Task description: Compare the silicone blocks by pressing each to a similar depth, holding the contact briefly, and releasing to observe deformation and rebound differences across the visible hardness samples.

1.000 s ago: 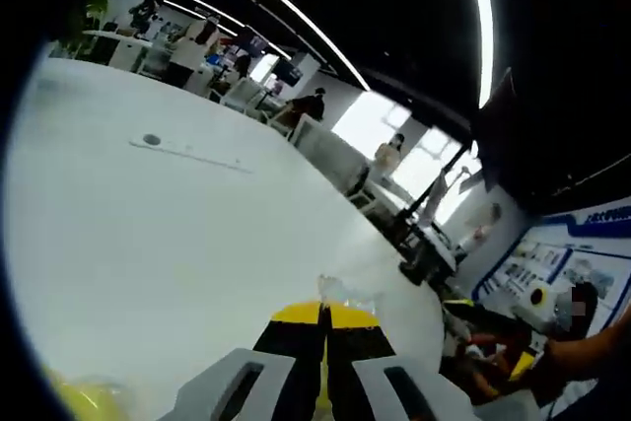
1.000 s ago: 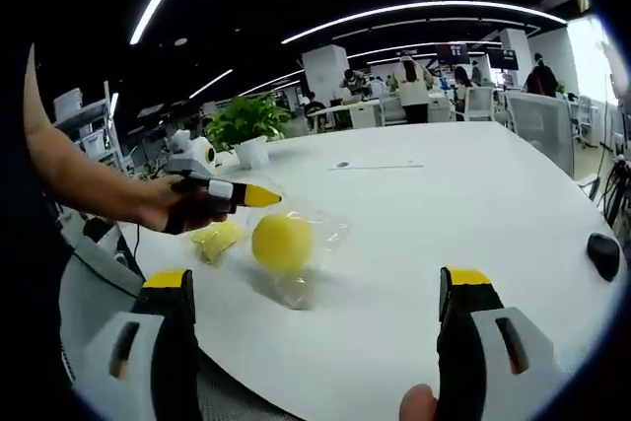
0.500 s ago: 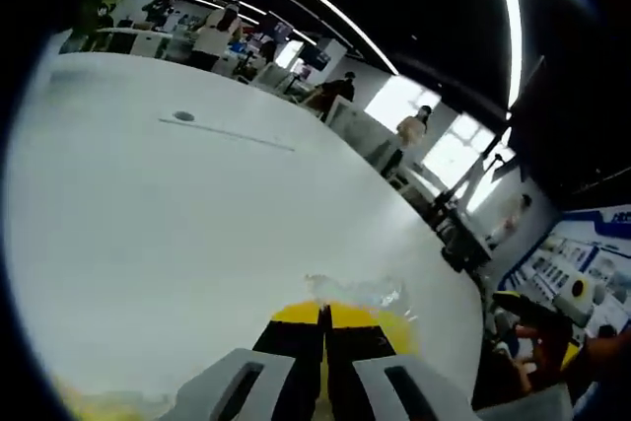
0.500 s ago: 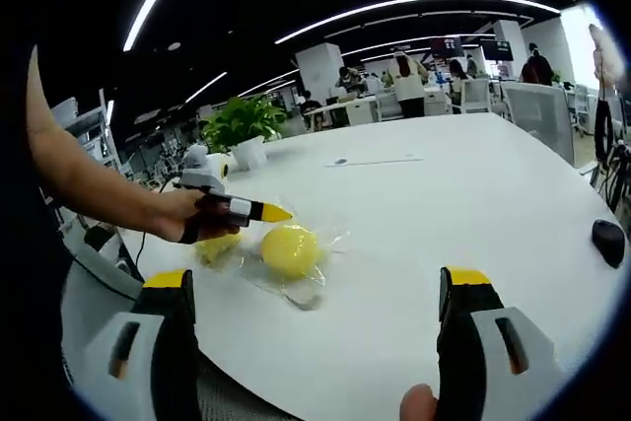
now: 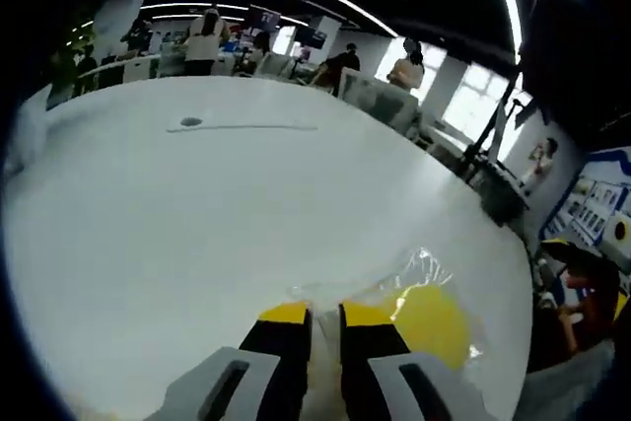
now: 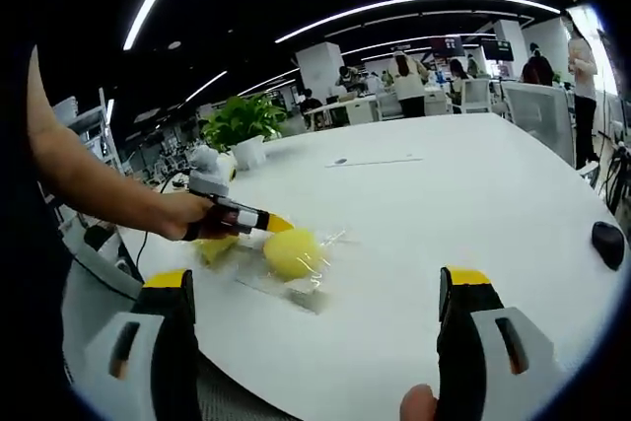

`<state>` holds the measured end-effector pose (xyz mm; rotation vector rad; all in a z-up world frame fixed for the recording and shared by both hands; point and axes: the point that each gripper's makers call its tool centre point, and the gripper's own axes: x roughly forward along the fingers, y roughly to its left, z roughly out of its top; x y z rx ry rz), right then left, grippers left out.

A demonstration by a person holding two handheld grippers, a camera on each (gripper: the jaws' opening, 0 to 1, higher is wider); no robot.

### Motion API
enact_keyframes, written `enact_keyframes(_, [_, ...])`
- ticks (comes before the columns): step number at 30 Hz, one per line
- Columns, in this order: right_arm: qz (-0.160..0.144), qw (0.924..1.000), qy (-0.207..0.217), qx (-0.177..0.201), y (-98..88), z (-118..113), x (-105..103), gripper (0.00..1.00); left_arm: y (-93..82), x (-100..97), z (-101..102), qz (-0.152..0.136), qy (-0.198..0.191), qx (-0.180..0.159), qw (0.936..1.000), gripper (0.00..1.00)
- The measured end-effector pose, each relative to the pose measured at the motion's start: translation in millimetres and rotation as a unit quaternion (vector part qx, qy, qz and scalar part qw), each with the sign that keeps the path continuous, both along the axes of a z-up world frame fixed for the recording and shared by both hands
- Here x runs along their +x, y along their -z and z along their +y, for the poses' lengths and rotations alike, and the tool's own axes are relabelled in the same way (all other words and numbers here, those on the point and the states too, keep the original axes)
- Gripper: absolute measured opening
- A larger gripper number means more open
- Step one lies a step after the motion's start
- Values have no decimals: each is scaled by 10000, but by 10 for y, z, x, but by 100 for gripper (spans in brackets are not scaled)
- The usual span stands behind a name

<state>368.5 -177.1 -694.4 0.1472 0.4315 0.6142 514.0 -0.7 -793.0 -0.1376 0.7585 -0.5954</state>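
Silicone blocks in clear wrap lie on the white table (image 6: 473,194). In the right gripper view, the round yellow block (image 6: 292,252) sits left of the middle of the frame, inside a crinkly clear bag (image 6: 296,288). A second, smaller yellow block (image 6: 216,247) lies just to its left, partly hidden by a hand (image 6: 187,217).

That hand holds the left gripper (image 6: 274,225), which comes in from the left side of the frame. Its yellow tips touch the upper left of the round yellow block. In the left gripper view, the same gripper (image 5: 323,315) rises from the bottom middle. Its two jaws are almost pressed together, with only a thin gap between them. The yellow block (image 5: 432,322) shows at the lower right of that frame, just beside the jaw tips, under shiny wrap (image 5: 414,273). I cannot tell if the tips pinch the wrap.

The right gripper (image 6: 320,288) has its jaws spread wide, one at the lower left and one at the lower right of its view. Nothing is between them. It is near the blocks but not touching them.

A green plant (image 6: 240,120) in a white pot stands at the far left of the table. A dark mouse (image 6: 603,243) lies near the right edge.
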Motion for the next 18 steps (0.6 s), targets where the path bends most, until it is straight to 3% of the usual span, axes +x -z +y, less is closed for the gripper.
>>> enact_keyframes(1, [6,10000,-9,0,-1,3,-2,97,17,15,31,77,-80,28,9999,19])
enact_keyframes(4, [-3,10000,-12,11,-24,10,-4,97,2,82,90,-91,-46,237,9997,32])
enact_keyframes(5, [-1,10000,-19,14,-30,10,-1,97,-105,98,41,-191,61,64,9998,37])
enact_keyframes(6, [0,10000,-26,15,-36,9,2,97,-222,155,24,-472,130,33,9988,44])
enact_keyframes(7, [-3,10000,-31,10,-47,8,6,97,-472,275,14,-1069,183,4,9941,59])
enact_keyframes(9, [-14,10000,-34,77,-98,6,33,97,-828,362,-54,-1552,213,-445,9867,92])
enact_keyframes(10, [-14,10000,-32,85,-112,9,44,97,-916,321,-56,-1505,270,-530,9868,97])
enact_keyframes(12, [-13,10000,-47,1,-124,18,78,97,-1125,252,-82,-1630,610,-772,9817,100])
enact_keyframes(14, [-55,10000,-63,-41,-164,35,115,97,-1281,184,6,-1858,852,-669,9766,100])
enact_keyframes(18, [-220,9994,-258,-76,-291,89,129,97,-1429,32,287,-1718,946,-580,9789,100])
